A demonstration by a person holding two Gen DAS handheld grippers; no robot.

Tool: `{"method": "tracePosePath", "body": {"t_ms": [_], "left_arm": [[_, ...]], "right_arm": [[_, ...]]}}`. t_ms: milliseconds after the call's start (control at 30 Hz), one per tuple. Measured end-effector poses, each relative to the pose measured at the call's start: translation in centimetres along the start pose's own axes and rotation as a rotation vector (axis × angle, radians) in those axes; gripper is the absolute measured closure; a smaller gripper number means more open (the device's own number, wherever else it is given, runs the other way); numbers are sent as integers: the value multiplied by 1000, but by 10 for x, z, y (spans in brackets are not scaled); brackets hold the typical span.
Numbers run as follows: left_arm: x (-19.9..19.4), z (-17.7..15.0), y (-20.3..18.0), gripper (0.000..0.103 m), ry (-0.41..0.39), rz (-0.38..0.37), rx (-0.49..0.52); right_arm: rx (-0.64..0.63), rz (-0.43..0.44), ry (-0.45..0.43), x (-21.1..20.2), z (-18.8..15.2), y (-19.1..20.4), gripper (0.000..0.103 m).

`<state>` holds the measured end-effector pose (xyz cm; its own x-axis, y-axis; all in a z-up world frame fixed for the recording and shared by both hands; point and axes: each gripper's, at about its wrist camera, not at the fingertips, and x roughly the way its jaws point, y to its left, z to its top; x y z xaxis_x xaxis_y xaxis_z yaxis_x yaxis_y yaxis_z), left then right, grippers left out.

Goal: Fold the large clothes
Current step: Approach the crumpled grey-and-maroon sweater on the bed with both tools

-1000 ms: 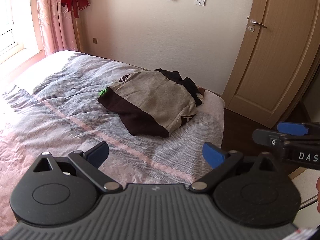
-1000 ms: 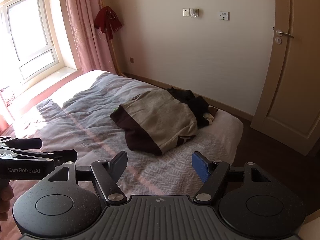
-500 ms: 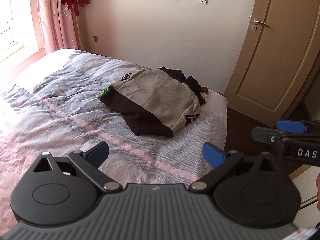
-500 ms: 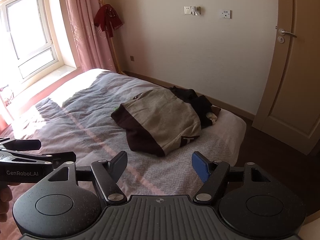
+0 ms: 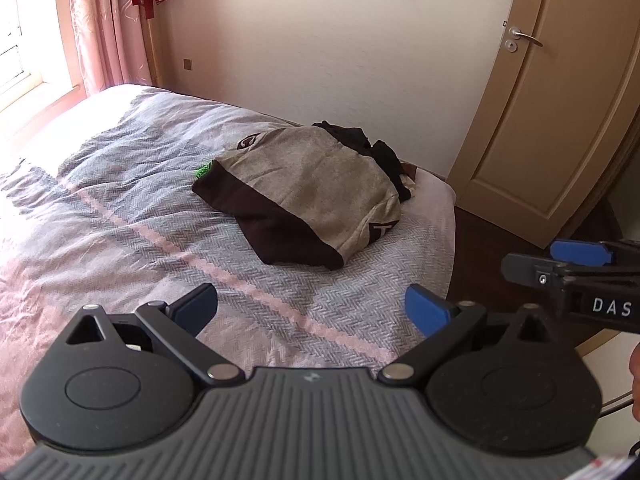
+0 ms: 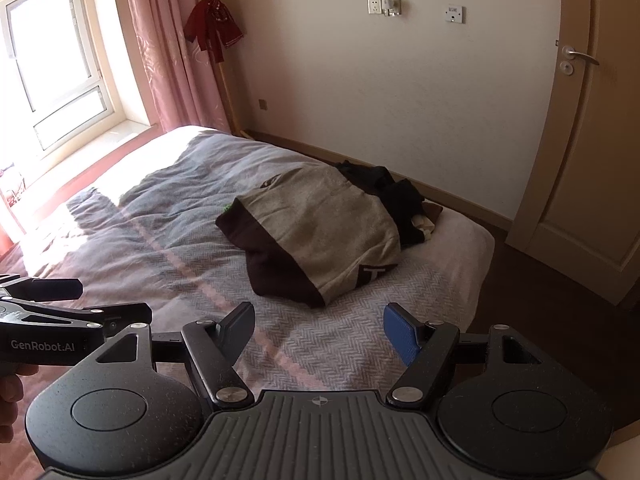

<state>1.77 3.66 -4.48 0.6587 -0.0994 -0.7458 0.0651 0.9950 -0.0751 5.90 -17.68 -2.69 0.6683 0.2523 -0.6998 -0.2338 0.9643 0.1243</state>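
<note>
Rumpled sweater on bed

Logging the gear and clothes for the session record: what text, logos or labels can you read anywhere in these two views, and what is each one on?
"DAS": white letters, cut off by the frame edge, on the side of the right gripper, left wrist view.
"GenRobot.AI": on the side of the left gripper, right wrist view.
"T": on a dark patch at the hem of the grey and brown sweater.
The oval badge near the sweater's far edge and the markings on the wall switch are too small to read.
</note>
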Motion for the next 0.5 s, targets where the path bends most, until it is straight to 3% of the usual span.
{"method": "tracePosePath", "body": {"t_ms": [267, 500], "left_arm": [[25, 13, 5, 4, 5, 23, -8], [75, 33, 12, 5, 24, 44, -39]], "right_arm": [[27, 44, -40, 27, 10, -20, 35], [-27, 42, 52, 86, 27, -40, 35]]}}
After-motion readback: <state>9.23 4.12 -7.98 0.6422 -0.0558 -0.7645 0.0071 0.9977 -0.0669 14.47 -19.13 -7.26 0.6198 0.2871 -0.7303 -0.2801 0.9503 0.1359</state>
